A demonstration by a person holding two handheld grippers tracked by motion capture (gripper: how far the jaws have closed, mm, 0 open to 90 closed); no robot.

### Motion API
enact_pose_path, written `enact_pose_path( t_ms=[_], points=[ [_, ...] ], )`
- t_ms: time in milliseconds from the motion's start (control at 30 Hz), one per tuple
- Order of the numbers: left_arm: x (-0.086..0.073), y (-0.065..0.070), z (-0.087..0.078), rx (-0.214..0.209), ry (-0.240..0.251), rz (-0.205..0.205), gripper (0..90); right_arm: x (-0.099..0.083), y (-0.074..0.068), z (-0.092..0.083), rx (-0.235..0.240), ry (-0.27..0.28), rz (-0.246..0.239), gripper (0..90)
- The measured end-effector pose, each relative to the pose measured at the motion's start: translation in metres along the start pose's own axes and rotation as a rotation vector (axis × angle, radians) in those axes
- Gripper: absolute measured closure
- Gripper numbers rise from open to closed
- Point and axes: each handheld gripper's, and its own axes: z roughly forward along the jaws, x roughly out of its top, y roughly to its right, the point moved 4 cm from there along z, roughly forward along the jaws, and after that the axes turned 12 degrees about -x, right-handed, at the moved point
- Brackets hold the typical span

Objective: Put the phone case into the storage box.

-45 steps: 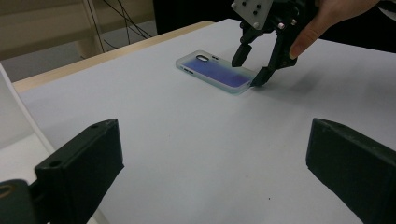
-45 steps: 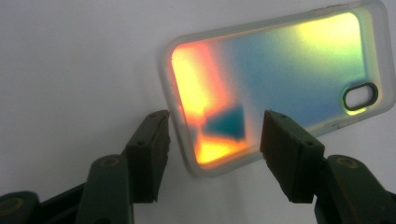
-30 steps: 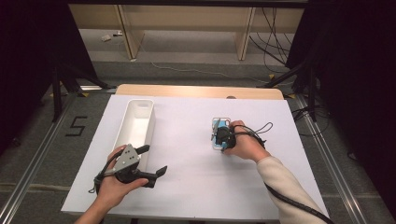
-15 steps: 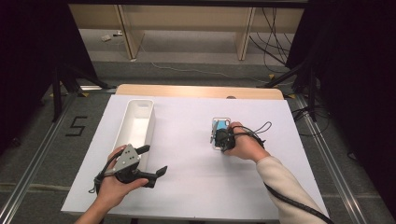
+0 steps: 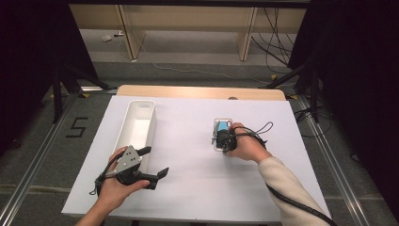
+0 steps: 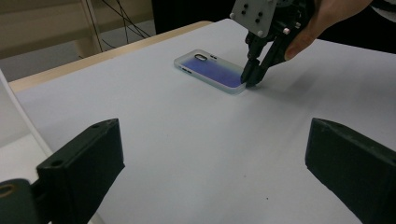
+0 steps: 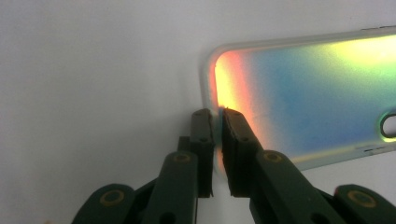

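Left gripper (image 5: 153, 167) sits nearest, low over the white table (image 5: 197, 188), held in the person's left hand (image 5: 115, 190). Jaws stand wide apart, nothing between them; in the left gripper view they frame bare table surface. Just beside it on its left, touching or nearly so, the near end of a long white tray (image 5: 136, 125) that runs away from the person.

Farther out and well apart to the right: right gripper (image 5: 220, 140), gripped by the right hand (image 5: 247, 147), cable trailing off behind it. Its jaws have just been closing and now pinch the near short edge of a phone case (image 7: 303, 107), one jaw outside the rim, one inside. The right gripper view shows the pads pressed against the translucent lip, with only the rim's thickness between them.

The phone case lies flat on the table, stretching away from the jaw tips. Surface reads blue-violet in the left gripper view (image 6: 212, 70), rainbow-tinted close up. Camera cut-out sits at the far end from the grip.

Whether the gripped edge is lifted off the table is hard to judge; it looks flat or barely raised.
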Motion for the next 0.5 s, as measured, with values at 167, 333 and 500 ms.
enact_pose_path(
  t_ms=[167, 333, 500],
  points=[
    [0.0001, 0.0000, 0.0000, 0.000, 0.000, 0.000, 3.8, 0.0002, -0.0018, -0.0015, 0.005, -0.014, 0.020, 84.7],
    [0.0001, 0.0000, 0.0000, 0.004, 0.000, 0.001, 3.8, 0.0004, -0.0022, -0.0014, -0.006, -0.012, 0.015, 85.9],
    [0.0000, 0.0000, -0.0002, 0.005, -0.002, 0.001, 3.9, 0.0006, -0.0016, -0.0010, -0.007, -0.003, -0.002, 86.8]
  ],
)
